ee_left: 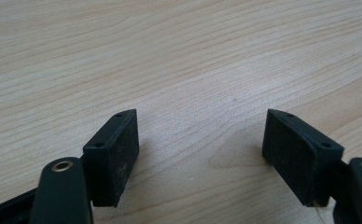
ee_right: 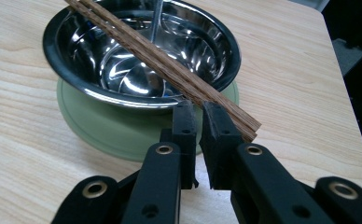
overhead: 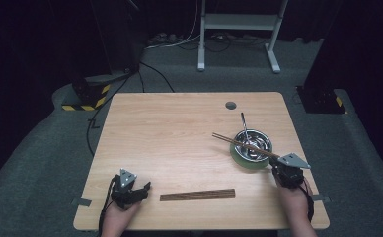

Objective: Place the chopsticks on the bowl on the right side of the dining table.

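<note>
A light wooden table [overhead: 179, 143] stands on grey carpet in a dark room. The right claw [ee_right: 198, 109] pinches chopsticks [ee_right: 165, 65] across the steel bowl [ee_right: 76, 79], centre right; the left claw [ee_left: 200, 135] gapes empty, lower left.

Pale, fine-grained wooden table [overhead: 179, 143]; at centre right a shiny silver steel bowl [overhead: 252, 142] on a sage green plate [overhead: 244, 162], dark brown striped chopsticks [overhead: 244, 145] across it; a dark brown grained strip [overhead: 197, 195] at lower centre; matte black grippers with brass rivets
</note>
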A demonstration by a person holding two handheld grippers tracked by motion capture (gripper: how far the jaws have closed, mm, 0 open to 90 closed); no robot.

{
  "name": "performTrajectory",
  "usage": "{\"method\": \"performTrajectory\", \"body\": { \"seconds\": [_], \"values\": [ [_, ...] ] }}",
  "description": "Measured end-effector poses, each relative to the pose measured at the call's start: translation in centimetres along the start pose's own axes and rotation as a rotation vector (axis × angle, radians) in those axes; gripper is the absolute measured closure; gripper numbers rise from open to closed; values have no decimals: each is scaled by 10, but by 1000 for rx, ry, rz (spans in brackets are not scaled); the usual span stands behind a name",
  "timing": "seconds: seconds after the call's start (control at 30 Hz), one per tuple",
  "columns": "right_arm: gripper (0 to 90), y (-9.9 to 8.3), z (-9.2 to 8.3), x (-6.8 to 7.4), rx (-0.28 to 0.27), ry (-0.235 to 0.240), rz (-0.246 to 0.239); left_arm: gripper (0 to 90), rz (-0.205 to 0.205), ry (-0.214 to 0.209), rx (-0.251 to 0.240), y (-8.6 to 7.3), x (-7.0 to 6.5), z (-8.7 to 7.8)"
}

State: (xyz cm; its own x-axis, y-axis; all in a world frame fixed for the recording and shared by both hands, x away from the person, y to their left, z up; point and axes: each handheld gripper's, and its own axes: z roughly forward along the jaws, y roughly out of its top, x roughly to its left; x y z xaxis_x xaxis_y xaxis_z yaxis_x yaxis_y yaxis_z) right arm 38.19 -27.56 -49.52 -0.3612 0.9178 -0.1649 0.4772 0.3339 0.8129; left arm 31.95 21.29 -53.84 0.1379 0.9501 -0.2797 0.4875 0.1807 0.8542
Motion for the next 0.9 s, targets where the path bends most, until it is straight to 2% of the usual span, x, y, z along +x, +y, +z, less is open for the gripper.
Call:
{"method": "performTrajectory", "body": {
  "seconds": [0.03,0.13,0.17,0.2,0.27,0.33,0.37,0.4,0.5,0.57,0.7,0.73,0.83,0.9],
  "values": [
    [838,1,0,-1,1,-1,-1,271,-23,4,-1,0,-1,0],
    [839,3,4,-6,14,-7,-18,272,-20,4,2,0,0,0],
    [839,4,5,-8,12,-11,-12,270,-42,4,-13,0,-2,1],
    [840,5,5,-9,16,-11,-12,269,-15,-5,-6,1,1,1],
    [840,8,9,-14,22,-29,-23,274,-29,-11,-10,2,1,2],
    [840,11,12,-17,33,-25,-37,293,-6,-19,1,3,5,2],
    [840,12,14,-19,33,-22,-43,296,-12,-19,-2,4,6,3],
    [840,12,15,-20,38,-22,-37,296,5,1,18,7,8,4],
    [839,13,18,-22,36,-20,-40,347,-1,34,35,15,9,9],
    [839,13,20,-23,36,-18,-49,357,11,31,36,22,7,9],
    [840,13,27,-25,39,-10,-57,363,5,0,-13,40,-13,15],
    [839,13,28,-26,41,-12,-58,370,33,-7,-8,45,-20,17],
    [838,13,30,-30,36,-2,-62,381,41,-39,-28,57,-40,24],
    [836,12,30,-32,38,-1,-64,383,62,-73,-39,63,-58,31]
  ]
}}
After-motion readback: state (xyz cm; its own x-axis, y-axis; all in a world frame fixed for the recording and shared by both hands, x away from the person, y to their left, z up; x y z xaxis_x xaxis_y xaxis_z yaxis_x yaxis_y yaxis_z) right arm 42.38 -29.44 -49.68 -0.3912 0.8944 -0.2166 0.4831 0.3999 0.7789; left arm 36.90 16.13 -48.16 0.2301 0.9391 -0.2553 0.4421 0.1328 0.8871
